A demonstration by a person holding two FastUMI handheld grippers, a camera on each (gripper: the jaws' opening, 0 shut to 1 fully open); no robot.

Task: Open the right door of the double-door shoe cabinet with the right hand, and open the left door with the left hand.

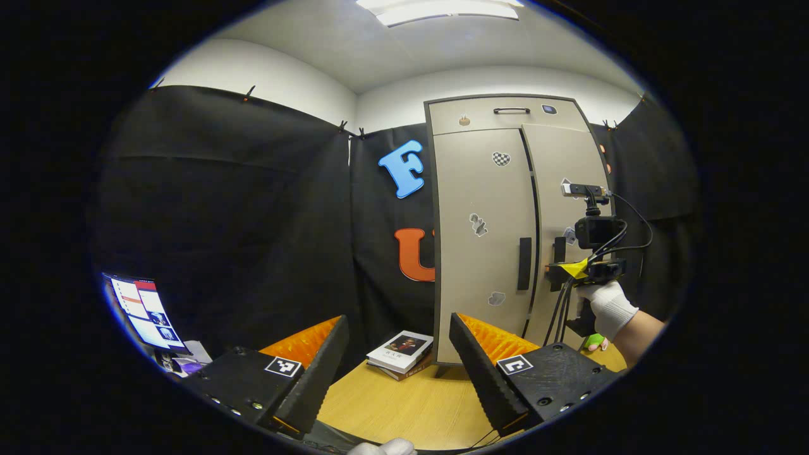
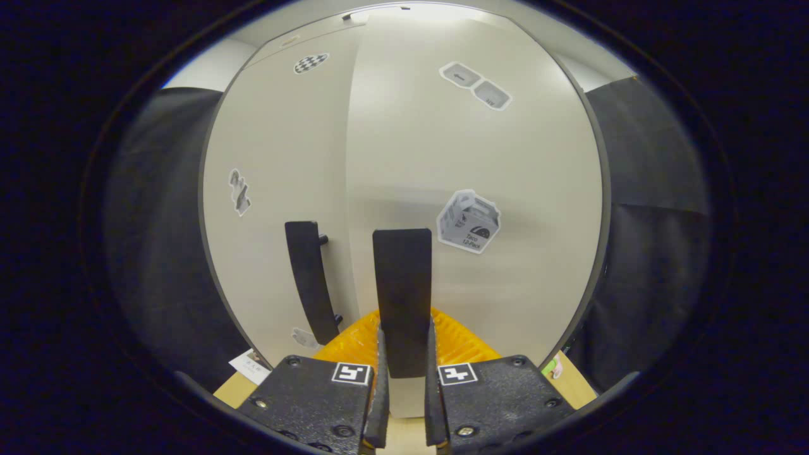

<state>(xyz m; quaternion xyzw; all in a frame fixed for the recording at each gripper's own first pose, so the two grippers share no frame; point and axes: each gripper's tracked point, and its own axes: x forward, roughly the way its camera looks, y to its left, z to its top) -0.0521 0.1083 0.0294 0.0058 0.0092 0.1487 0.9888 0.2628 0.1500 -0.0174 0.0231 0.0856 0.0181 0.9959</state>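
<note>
Right claw [image 2: 404,373] is clamped on the right door's handle [image 2: 402,297], centre of the right gripper view; we would pull straight back, keeping grip square. Left claw [image 1: 398,373] hangs apart, low in the left gripper view, well short of the left handle [image 1: 524,263]. That view adds the counter [image 1: 392,411] and books [image 1: 400,352].

Lighting even, bright; source is a ceiling light panel [image 1: 442,9] overhead. Strong fisheye bending at edges in both views. Cabinet door [image 2: 474,189] shows soft glare near top, faint shading midway. Focus sharp, no motion blur.
</note>
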